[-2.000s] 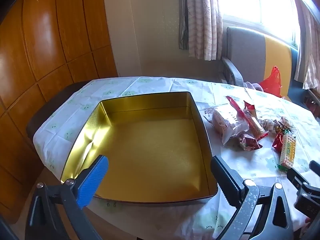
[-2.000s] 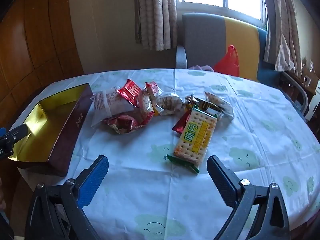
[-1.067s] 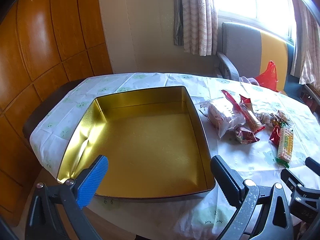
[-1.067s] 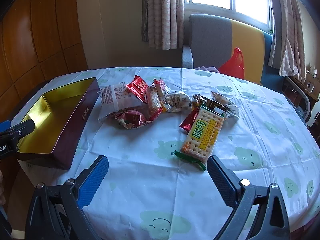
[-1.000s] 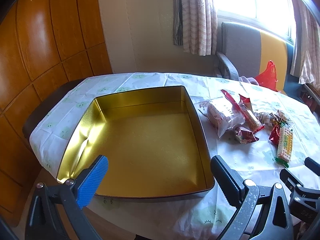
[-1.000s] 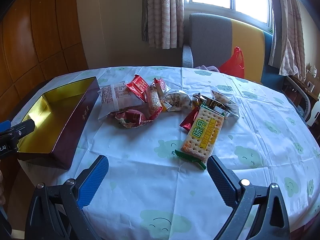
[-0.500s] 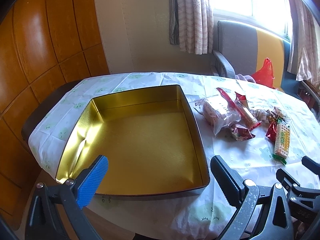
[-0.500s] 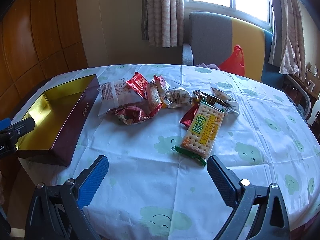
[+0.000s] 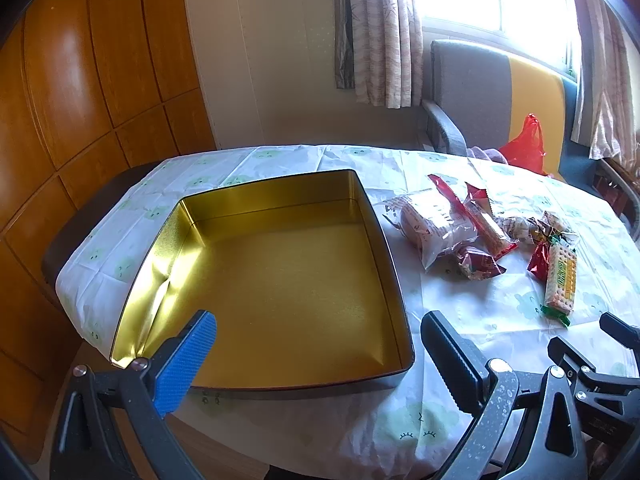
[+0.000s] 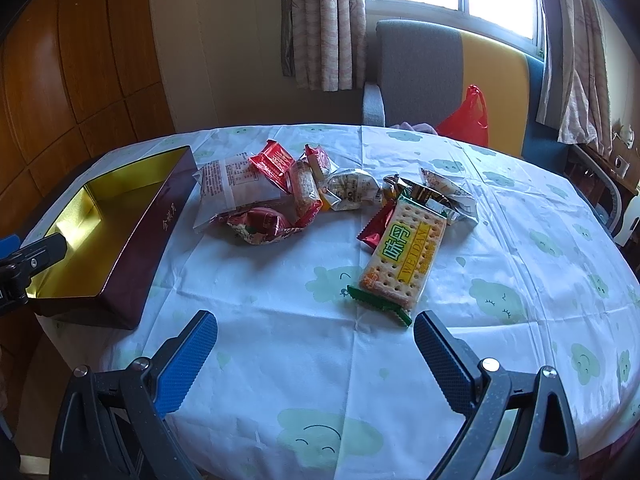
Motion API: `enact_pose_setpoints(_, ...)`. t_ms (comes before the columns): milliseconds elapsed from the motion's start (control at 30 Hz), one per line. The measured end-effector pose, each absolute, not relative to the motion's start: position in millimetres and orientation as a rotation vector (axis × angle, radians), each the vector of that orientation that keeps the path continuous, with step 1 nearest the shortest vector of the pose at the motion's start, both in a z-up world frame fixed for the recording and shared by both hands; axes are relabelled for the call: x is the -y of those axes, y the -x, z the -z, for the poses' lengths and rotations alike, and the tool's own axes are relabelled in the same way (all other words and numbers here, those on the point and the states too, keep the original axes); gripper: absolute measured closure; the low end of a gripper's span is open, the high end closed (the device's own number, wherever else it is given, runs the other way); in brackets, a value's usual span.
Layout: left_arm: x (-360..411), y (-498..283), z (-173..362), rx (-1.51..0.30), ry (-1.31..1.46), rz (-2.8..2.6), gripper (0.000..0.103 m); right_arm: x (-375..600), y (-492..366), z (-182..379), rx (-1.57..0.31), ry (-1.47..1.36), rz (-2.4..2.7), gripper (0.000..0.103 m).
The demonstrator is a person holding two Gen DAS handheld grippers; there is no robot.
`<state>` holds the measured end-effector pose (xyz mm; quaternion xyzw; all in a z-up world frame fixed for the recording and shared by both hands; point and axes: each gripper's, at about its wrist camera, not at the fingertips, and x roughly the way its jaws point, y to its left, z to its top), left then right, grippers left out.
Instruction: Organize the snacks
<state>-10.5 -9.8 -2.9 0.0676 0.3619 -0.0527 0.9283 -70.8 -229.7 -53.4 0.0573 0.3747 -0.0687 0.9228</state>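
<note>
"WEIDAN" on the cracker packet [image 10: 404,251]; tin [image 10: 141,236] lettering perhaps illegible.
</note>
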Motion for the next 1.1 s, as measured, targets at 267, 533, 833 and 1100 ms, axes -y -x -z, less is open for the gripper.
enact_pose_setpoints(267, 12, 12, 2, -0.741, -0.142, 0.11, 0.0, 230, 71, 55, -0.772, -0.118, 0.141, 0.002)
enact_pose_setpoints(533, 14, 14, 1, -0.742, -0.145, 0.115, 0.0, 231, 71, 57, -0.779, -0.123, 0.143, 0.002)
enact_pose_setpoints(833, 15, 11, 2, -0.748, -0.153, 0.122, 0.0, 235, 69, 63, -0.8, -0.139, 0.15, 0.002)
enact_pose_setpoints(1100, 20, 10, 5, -0.755, -0.166, 0.129, 0.0, 240, 66, 69, -0.816, -0.155, 0.154, 0.002)
